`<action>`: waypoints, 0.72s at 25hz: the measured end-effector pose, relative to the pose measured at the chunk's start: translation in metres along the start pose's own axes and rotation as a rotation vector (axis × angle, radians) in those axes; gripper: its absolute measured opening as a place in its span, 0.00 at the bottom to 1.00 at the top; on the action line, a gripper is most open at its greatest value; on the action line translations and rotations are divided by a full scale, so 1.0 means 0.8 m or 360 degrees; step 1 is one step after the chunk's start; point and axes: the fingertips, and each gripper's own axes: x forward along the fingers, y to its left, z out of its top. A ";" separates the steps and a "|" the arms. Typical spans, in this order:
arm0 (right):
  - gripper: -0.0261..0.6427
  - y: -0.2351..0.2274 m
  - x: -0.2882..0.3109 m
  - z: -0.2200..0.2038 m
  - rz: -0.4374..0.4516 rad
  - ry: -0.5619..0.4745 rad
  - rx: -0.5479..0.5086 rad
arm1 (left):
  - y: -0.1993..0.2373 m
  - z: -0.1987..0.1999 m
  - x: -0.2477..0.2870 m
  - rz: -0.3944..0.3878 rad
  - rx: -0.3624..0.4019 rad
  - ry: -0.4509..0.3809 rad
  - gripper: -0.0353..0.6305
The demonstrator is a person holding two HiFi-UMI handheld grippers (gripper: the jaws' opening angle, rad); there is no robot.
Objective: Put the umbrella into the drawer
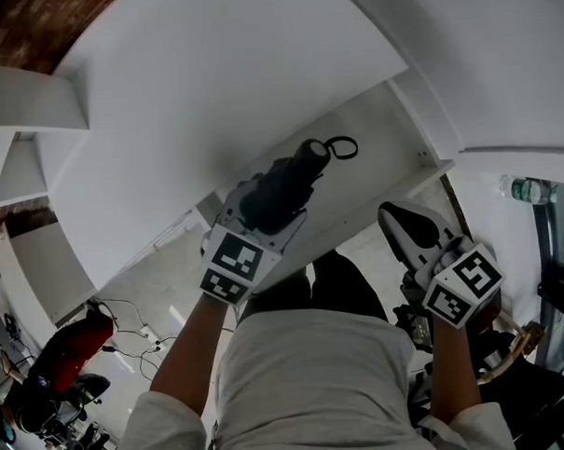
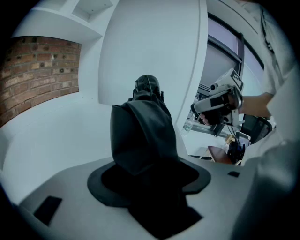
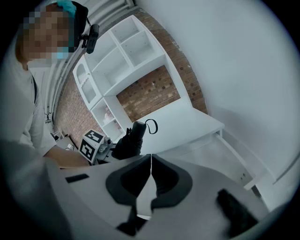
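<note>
Head view — the left gripper (image 1: pixel 267 203), on an outstretched forearm, is pointing forward and down, clamping the folded black umbrella (image 1: pixel 294 177). Its strapped handle is projecting beyond the jaws, toward the open drawer (image 1: pixel 385 122). The right gripper (image 1: pixel 405 225) is hovering to its right, held back.
Left gripper view — the jaws are pressing on the umbrella's fabric.
Right gripper view — the jaws are meeting, with nothing between them.
</note>
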 end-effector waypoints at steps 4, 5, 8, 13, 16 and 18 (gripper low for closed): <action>0.08 -0.002 0.003 -0.002 -0.0007 -0.0008 0.0018 | 0.001 -0.008 0.009 -0.0016 -0.0005 0.0030 0.47; 0.08 -0.003 0.003 -0.002 -0.0010 -0.0010 0.0022 | 0.002 -0.010 0.012 -0.0020 -0.0001 0.0039 0.47; 0.08 -0.006 0.004 -0.001 -0.0019 -0.0017 0.0028 | 0.004 -0.015 0.022 -0.0034 0.0024 0.0069 0.47; 0.08 -0.011 0.003 -0.003 -0.0030 -0.0016 0.0032 | 0.007 -0.025 0.037 -0.0054 0.0063 0.0128 0.47; 0.08 -0.014 0.002 -0.004 -0.0035 -0.0015 0.0040 | 0.007 -0.034 0.047 -0.0061 0.0084 0.0167 0.47; 0.08 -0.016 0.001 -0.006 -0.0036 -0.0012 0.0045 | 0.007 -0.040 0.053 -0.0065 0.0090 0.0191 0.47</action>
